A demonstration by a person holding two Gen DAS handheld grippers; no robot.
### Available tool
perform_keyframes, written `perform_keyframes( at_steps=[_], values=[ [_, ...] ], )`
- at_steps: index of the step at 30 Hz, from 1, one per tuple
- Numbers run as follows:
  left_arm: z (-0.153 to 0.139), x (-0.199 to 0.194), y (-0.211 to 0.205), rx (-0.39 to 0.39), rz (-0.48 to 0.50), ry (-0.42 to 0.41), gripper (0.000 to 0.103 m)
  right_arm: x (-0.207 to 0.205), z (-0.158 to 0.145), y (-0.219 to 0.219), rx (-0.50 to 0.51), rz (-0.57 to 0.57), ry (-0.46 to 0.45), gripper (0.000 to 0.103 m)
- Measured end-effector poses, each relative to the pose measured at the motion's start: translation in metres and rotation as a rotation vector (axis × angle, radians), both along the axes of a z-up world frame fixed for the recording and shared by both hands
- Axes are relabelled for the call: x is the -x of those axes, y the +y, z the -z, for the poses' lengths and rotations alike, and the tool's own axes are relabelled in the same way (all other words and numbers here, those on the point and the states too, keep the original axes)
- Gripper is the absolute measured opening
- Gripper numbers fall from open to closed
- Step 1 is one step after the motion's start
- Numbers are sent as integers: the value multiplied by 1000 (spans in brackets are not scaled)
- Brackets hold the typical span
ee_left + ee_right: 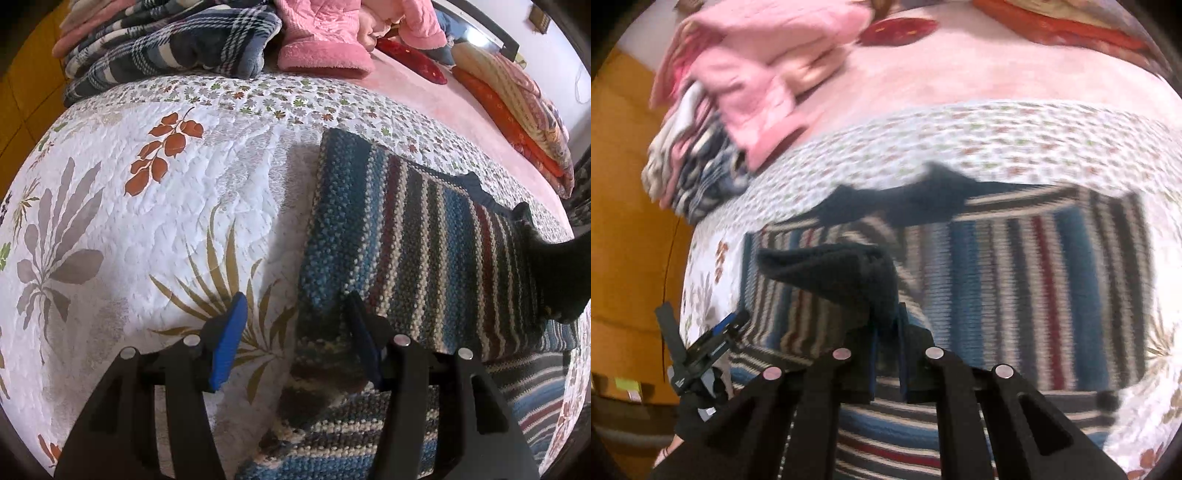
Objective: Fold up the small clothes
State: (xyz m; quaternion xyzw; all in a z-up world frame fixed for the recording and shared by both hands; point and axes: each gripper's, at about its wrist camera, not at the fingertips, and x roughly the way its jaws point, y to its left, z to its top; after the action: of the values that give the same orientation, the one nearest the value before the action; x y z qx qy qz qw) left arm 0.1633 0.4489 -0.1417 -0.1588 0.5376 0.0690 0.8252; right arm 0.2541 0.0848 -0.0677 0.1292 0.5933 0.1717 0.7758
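Striped knit sweater [417,236] lies flat on the floral quilt [147,206], toward the quilt's right half, its dark-trimmed hem or neckline close to the small-flower border at the quilt's far edge.

Right gripper [886,332]: jaws pressed together on a dark cuff [827,266], apparently the end of a sleeve, lifted over the sweater's body. Judged: the sleeve is being carried inward for a fold. View is motion-blurred, so exactly how the cuff sits in the jaws is unclear.

Left gripper [295,339]: blue pads [229,339] spread wide, straddling the sweater's left edge near the near corner, holding nothing. Probably placed to pin or take that edge.

Room: the quilt's left half is bare fabric, free for sliding. At the far-left corner sits a plaid blanket pile [166,44] with pink garments [325,40] beside it, well apart from the sweater. Pink sheet beyond the far edge is open.
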Motion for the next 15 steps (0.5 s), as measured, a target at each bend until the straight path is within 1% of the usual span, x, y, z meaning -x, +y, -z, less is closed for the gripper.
perform_keyframes(
  at_steps=[5, 8, 10, 12, 13, 14, 15],
  values=[
    [0, -1, -4, -7, 3, 0, 55, -7, 22, -55, -23, 115, 60, 9],
    [-2, -2, -5, -5, 2, -1, 55, -7, 41, -82, -81, 177, 107, 11],
    [-7, -3, -3, 2, -5, -13, 55, -6, 50, -91, -109, 192, 125, 12],
    [-15, -4, -3, 11, -13, -40, 55, -7, 56, -96, -127, 192, 134, 20],
    [-19, -5, -4, 16, -13, -54, 55, -8, 57, -97, -129, 196, 133, 23],
    [-26, -5, -6, 31, -6, -83, 55, -9, 57, -100, -140, 202, 130, 30],
    [-31, -5, -8, 46, 3, -104, 55, -10, 58, -103, -166, 212, 126, 35]
  ],
)
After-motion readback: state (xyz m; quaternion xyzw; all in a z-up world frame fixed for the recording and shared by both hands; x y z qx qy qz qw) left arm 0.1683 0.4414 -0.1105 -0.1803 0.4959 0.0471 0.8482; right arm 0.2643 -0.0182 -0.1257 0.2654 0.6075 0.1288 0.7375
